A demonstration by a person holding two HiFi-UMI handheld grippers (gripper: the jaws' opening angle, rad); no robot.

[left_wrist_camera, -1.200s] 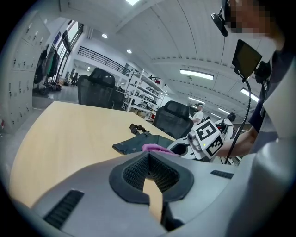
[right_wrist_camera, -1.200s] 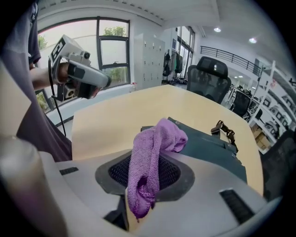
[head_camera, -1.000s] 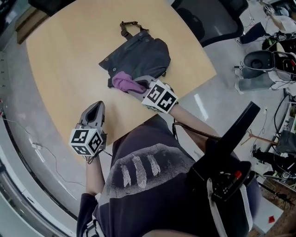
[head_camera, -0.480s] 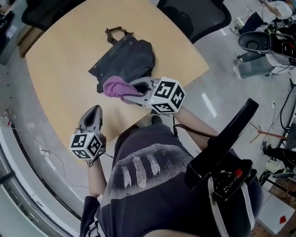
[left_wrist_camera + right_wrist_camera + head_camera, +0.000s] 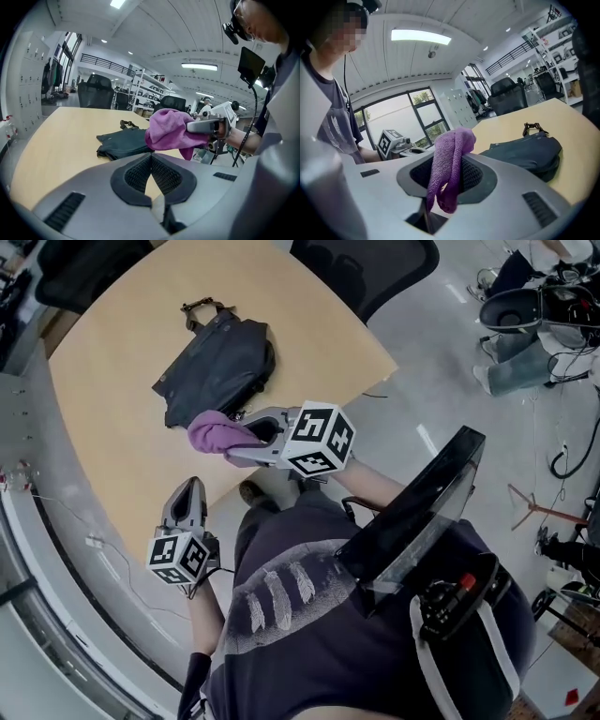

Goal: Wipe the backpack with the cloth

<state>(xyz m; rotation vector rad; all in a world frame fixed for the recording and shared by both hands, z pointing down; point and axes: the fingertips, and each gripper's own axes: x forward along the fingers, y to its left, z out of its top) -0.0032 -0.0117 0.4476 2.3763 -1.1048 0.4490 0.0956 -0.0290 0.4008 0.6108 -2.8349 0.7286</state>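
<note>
Backpack (image 5: 217,364) lies flat on the table (image 5: 319,334), its strap (image 5: 199,307) at the far end, and nothing pins it. Above its near end the right gripper (image 5: 242,437) hovers clear of the fabric, jaws clamped on the purple cloth (image 5: 212,434), which is bunched between them with a loose fold hanging out in front. The left gripper (image 5: 187,487) sits low by the table's near edge, well apart from the backpack, its jaws pressed together on nothing. The step in hand looks like bringing the cloth down for a wiping pass. To do it well, lower until the hanging fold, not the hard jaw tips, meets the fabric, and tilt the gripper so the cloth spreads instead of dragging as a knot. Sweep in long strokes from the near end toward the strap, with light, even pressure. The backpack seems soft and free to slide or ruck up, so setting the left gripper on its near corner would likely steady it. Keep the clamp firm, since the cloth could pull out if it snags on the strap's hardware.
</note>
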